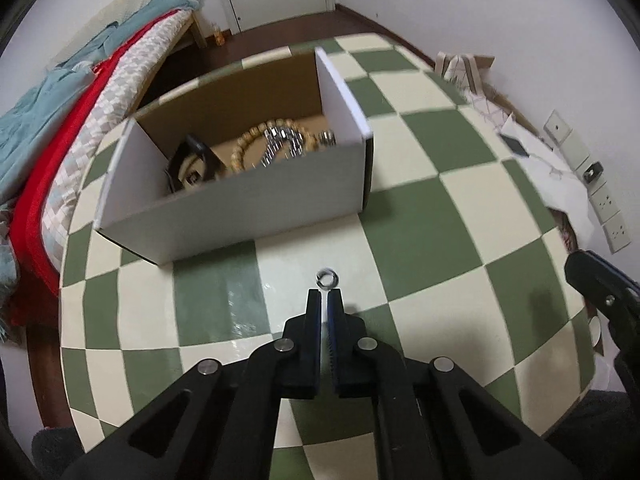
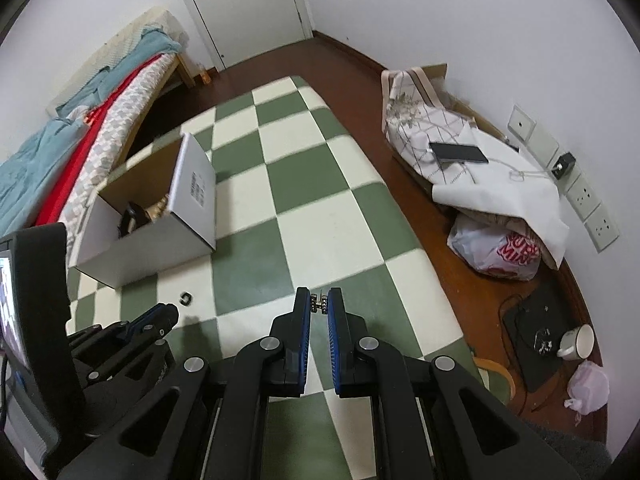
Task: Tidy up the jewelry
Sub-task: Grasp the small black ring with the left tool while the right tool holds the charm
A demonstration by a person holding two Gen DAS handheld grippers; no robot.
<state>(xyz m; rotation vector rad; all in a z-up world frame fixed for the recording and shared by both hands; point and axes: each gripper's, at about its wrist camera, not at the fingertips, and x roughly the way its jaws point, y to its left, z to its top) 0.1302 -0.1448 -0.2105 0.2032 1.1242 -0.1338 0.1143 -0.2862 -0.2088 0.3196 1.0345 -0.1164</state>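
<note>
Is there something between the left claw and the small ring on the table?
Nothing visible. The ring lies on the bare checkered table just ahead of the left claw; the box stands farther back.

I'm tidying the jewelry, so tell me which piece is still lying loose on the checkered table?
The small silver ring, just ahead of the left gripper. The tan beaded bracelet is in the white cardboard box.

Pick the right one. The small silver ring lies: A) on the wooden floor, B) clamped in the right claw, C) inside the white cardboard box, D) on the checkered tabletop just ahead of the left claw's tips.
D: the small silver ring sits on the checkered tabletop, just beyond the left claw, outside the white cardboard box.
</note>
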